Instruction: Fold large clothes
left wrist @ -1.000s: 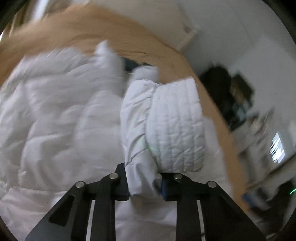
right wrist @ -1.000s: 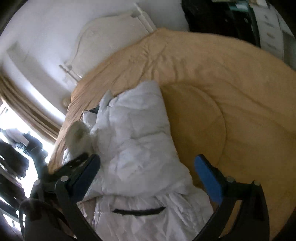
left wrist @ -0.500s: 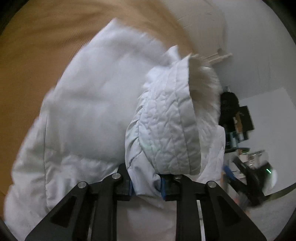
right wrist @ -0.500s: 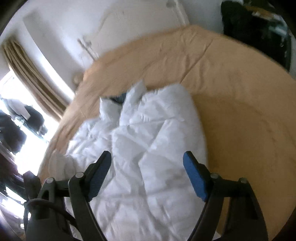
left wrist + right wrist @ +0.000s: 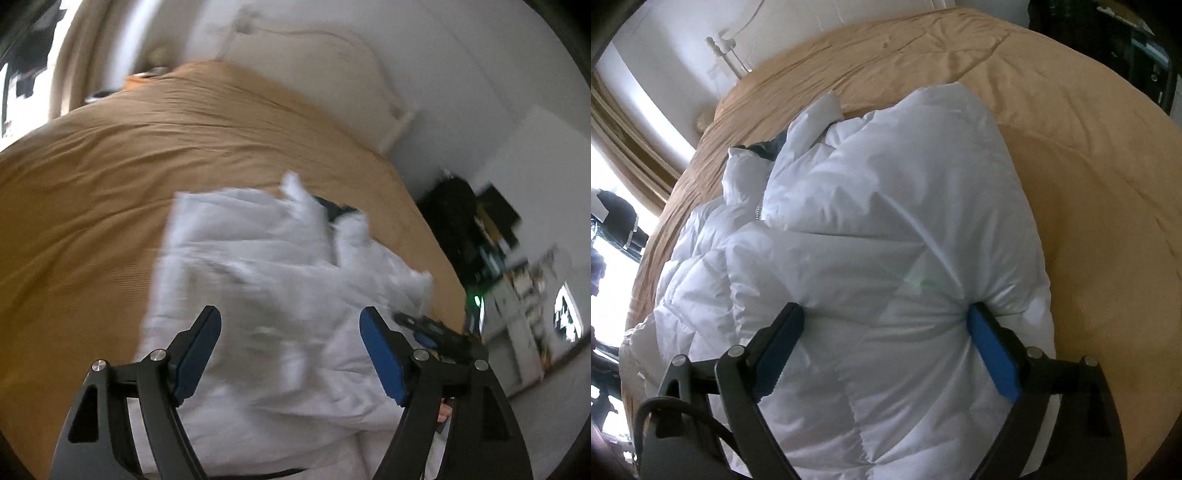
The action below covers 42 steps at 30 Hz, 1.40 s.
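A white puffer jacket (image 5: 273, 280) lies bunched on a tan bedspread (image 5: 110, 166), blurred in the left wrist view. My left gripper (image 5: 291, 328) is open and empty, held above the jacket's near part. In the right wrist view the jacket (image 5: 871, 206) fills the middle, its dark-lined collar at the far left. My right gripper (image 5: 886, 325) is open wide, with both blue pads pressed against a puffy fold of the jacket that bulges between them. The bedspread (image 5: 1089, 166) shows to the right.
A white headboard (image 5: 314, 62) and wall stand behind the bed. Curtains and a bright window (image 5: 613, 177) are at the left. Dark furniture and shelves (image 5: 480, 229) stand right of the bed. The right gripper's body (image 5: 439, 332) shows at the bed's right edge.
My left gripper let go of the quilted sleeve cuff and opened. My right gripper moved down onto the jacket, which now bulges between its open fingers.
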{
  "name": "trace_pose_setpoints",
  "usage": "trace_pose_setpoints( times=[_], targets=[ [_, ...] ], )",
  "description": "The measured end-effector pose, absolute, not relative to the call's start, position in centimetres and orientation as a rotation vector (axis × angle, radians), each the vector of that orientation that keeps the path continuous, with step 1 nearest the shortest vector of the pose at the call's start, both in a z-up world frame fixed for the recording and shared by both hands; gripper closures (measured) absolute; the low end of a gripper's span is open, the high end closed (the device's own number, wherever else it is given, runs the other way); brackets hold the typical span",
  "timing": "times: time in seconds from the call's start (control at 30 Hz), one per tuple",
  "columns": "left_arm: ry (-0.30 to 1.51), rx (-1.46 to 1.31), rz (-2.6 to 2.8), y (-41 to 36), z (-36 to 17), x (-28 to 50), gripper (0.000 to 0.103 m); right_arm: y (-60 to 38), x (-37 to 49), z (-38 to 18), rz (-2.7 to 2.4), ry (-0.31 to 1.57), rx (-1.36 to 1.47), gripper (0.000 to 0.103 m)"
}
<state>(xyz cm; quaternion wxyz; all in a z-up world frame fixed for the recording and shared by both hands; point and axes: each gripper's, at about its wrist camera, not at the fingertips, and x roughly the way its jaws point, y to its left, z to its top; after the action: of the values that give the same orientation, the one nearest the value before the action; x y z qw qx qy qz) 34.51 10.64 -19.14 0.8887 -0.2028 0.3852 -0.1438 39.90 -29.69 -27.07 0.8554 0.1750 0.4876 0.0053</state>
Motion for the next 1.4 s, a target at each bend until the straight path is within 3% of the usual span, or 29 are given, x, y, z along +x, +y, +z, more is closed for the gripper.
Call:
trace_pose_setpoints(
  times=[0.17,0.2,0.23,0.33,0.53,0.73,0.77,0.83,0.9,1.07,1.3,1.4],
  targets=[
    [0.924,-0.264,-0.265,4.9,-23.9,39.8,0.024,-29.5,39.9,-26.8,0.000,1.011,0.347,0.011],
    [0.962,-0.238,-0.215,5.6,-26.0,40.3,0.029,-29.5,39.9,-26.7,0.000,1.010,0.344,0.011],
    [1.009,-0.240,-0.193,6.4,-28.2,41.2,0.042,-29.6,39.9,-26.7,0.000,1.011,0.340,0.011],
    [1.009,-0.293,-0.247,8.0,-30.1,41.9,0.051,-30.3,39.5,-25.8,-0.017,1.008,0.358,0.012],
    [1.025,-0.296,-0.256,7.5,-30.2,42.1,0.048,-30.6,42.1,-21.9,-0.017,0.937,0.376,0.012],
    [1.020,-0.260,-0.279,8.0,-30.3,41.8,0.048,-29.6,49.7,-26.4,-0.161,1.106,0.192,0.012],
    [1.021,-0.261,-0.282,8.0,-30.3,41.9,0.048,-29.9,50.3,-26.4,-0.199,1.110,0.168,0.014],
    [1.026,-0.266,-0.288,8.0,-30.4,42.0,0.048,-31.0,50.6,-25.4,-0.249,1.110,0.196,0.030],
    [1.032,-0.271,-0.290,8.1,-30.3,42.1,0.048,-31.9,49.2,-23.2,-0.204,1.072,0.267,0.045],
    [1.032,-0.249,-0.280,7.8,-30.2,42.0,0.048,-29.9,39.4,-19.5,0.036,1.001,0.262,0.045],
    [1.028,-0.228,-0.283,7.4,-30.3,42.0,0.048,-29.9,29.8,-26.4,0.125,1.096,0.138,0.047],
    [1.026,-0.212,-0.279,7.2,-30.3,42.1,0.048,-32.0,28.7,-26.6,0.128,1.088,0.230,0.047]
  ],
)
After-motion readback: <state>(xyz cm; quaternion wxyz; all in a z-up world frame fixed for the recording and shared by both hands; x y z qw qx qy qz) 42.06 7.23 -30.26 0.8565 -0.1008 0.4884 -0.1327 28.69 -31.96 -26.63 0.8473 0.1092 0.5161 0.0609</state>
